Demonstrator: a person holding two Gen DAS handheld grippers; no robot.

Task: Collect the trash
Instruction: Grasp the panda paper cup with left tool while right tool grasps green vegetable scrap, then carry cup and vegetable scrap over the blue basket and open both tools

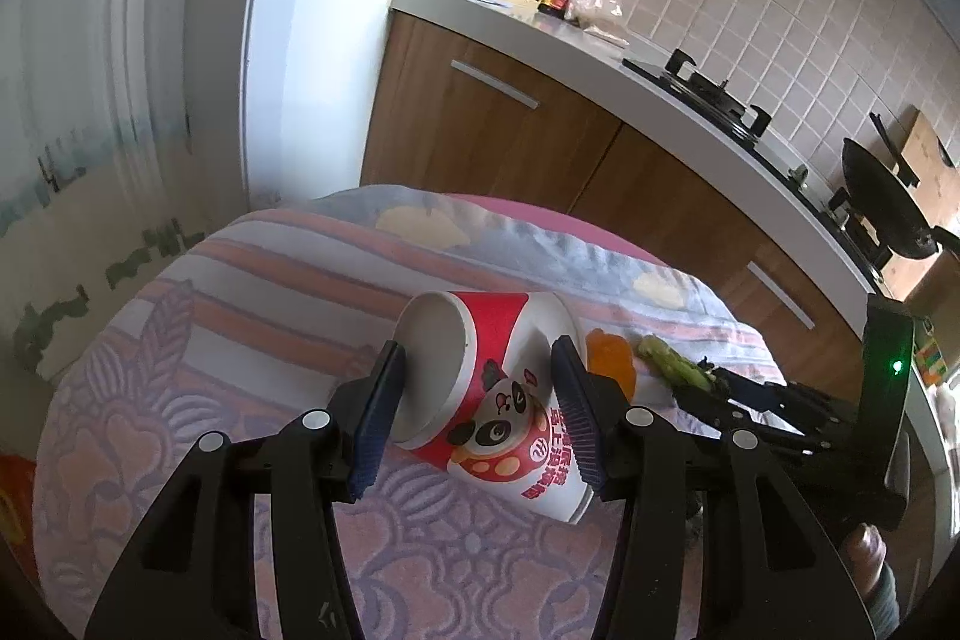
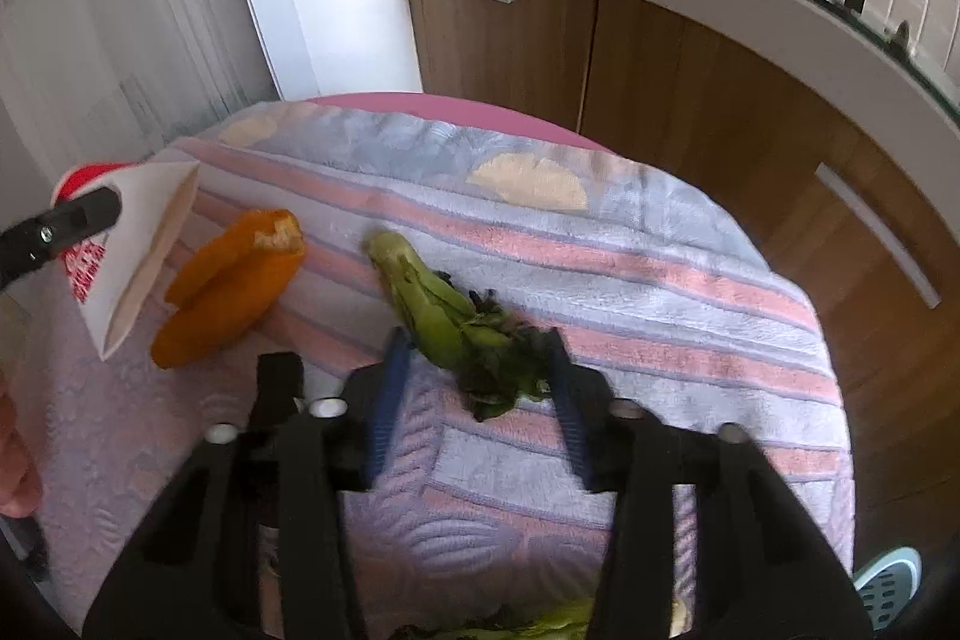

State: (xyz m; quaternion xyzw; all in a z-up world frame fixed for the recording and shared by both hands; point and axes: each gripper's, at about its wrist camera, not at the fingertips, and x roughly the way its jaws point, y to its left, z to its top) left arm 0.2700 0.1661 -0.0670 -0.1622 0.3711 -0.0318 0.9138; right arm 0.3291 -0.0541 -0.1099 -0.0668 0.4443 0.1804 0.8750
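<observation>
Red-and-white paper noodle cup (image 1: 498, 400) is lying between the wide-open left gripper (image 1: 486, 412); the open right gripper (image 2: 474, 388) is apparently straddling wilted green vegetable scrap (image 2: 456, 322).

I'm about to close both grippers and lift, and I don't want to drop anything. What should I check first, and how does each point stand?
1. Paper cup lies between the left gripper fingers: ok.
2. Left fingers touch the cup on both sides: cannot tell; the gripper looks open.
3. Wilted greens sit between the right gripper fingers: ok.
4. Right gripper closed on the greens: not ok, open.
5. Orange peel out of both grips: ok, it lies apart between cup and greens.
6. Cloth not caught by the fingers: cannot tell.
</observation>
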